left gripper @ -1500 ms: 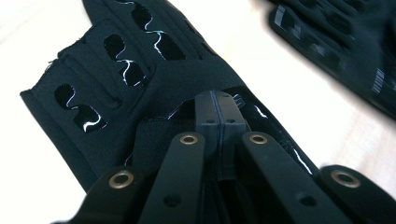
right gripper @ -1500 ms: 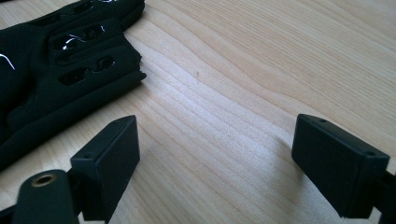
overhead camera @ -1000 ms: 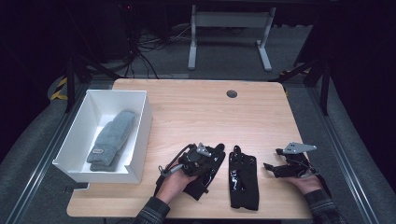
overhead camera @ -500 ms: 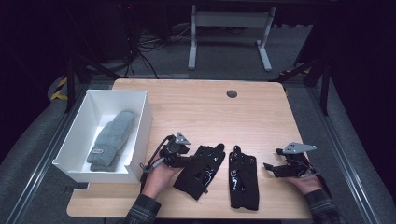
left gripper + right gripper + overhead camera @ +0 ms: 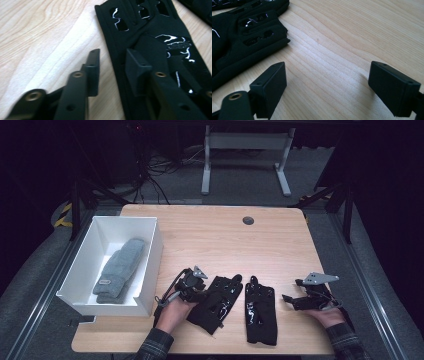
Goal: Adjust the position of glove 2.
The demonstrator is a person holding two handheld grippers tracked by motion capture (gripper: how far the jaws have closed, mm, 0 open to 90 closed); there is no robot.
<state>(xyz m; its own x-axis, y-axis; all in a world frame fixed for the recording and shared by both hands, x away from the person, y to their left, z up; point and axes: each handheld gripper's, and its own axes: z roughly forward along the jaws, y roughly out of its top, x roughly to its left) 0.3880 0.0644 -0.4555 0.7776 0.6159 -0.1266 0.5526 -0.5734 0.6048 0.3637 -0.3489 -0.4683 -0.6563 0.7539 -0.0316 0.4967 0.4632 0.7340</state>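
Gloves on the table, left gripper [image 5: 200, 292] at one's edge.
Left glove [image 5: 216, 302] lies at six o'clock on the table [image 5: 210, 240]; the jaws, just closing, straddle its edge unclenched. Right gripper [image 5: 292, 300] gapes empty.

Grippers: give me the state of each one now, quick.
Left gripper: jaws part open and just closing, straddling the edge of the left black glove, not yet pinching it.
Right gripper: wide open over bare table, holding nothing.

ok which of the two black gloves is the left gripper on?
The tilted black glove nearer the white box. The left gripper straddles its edge, one jaw on fabric, one on the table. The straight glove lies untouched beside it.
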